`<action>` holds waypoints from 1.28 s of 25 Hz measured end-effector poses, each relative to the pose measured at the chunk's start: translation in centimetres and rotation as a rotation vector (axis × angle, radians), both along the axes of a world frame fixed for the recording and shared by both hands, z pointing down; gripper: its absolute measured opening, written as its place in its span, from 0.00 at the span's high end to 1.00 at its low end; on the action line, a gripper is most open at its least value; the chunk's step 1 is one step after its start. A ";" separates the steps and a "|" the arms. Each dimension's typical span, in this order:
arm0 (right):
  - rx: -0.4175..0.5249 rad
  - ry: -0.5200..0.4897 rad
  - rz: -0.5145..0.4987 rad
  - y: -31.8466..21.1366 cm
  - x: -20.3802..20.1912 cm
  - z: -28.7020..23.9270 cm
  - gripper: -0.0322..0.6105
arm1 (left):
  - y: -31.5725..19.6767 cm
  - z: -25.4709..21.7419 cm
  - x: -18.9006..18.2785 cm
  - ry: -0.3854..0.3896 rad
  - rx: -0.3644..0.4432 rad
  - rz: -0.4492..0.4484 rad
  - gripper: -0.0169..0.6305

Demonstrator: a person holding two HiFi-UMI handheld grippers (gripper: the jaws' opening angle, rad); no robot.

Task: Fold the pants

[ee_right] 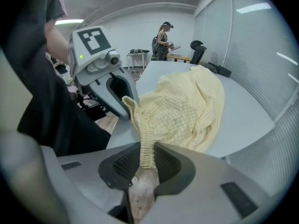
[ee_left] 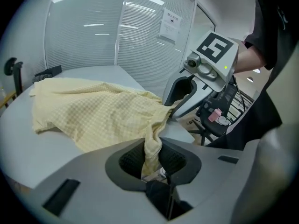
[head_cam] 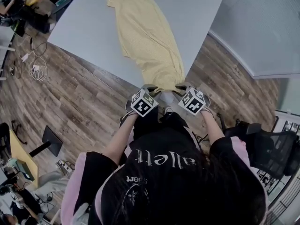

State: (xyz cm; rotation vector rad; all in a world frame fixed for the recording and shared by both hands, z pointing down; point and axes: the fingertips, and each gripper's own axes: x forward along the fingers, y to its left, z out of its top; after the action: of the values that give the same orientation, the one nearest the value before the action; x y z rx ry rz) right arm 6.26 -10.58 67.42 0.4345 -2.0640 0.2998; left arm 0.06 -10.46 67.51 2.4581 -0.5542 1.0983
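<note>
The left tongs (ee_left: 152,158) and the right tongs (ee_right: 145,158) each pinch the near end of the yellow pants (head_cam: 147,36), which lie on the worktop (head_cam: 201,13) at top middle, so both should hold tight and lift evenly.

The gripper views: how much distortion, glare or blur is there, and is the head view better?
Left gripper view: strong fisheye bend, dark corners, light streaks reflected on the slatted white wall; the pale yellow checked cloth pants are sharp. Right gripper view: same bend, checks clear at the jaws. Head view: curved edges, even light.
</note>
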 end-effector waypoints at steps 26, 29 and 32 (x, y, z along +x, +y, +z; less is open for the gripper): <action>-0.200 -0.332 -0.117 4.9 -1.9 -18.5 0.82 | 7.5 -20.1 -1.3 0.498 -0.016 0.264 0.85; -0.194 -0.326 -0.154 5.8 -1.8 -19.8 0.82 | 8.3 -21.3 -1.4 0.503 -0.009 0.299 0.85; -0.153 -0.310 -0.165 5.0 -1.8 -20.5 0.82 | 7.4 -21.9 -1.4 0.497 0.031 0.302 0.85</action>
State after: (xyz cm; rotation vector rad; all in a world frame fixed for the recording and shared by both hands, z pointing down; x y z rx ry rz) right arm 4.50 -5.62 46.93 0.1278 -2.3414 0.4442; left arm -1.36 -3.06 45.59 2.7618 -0.0487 0.5311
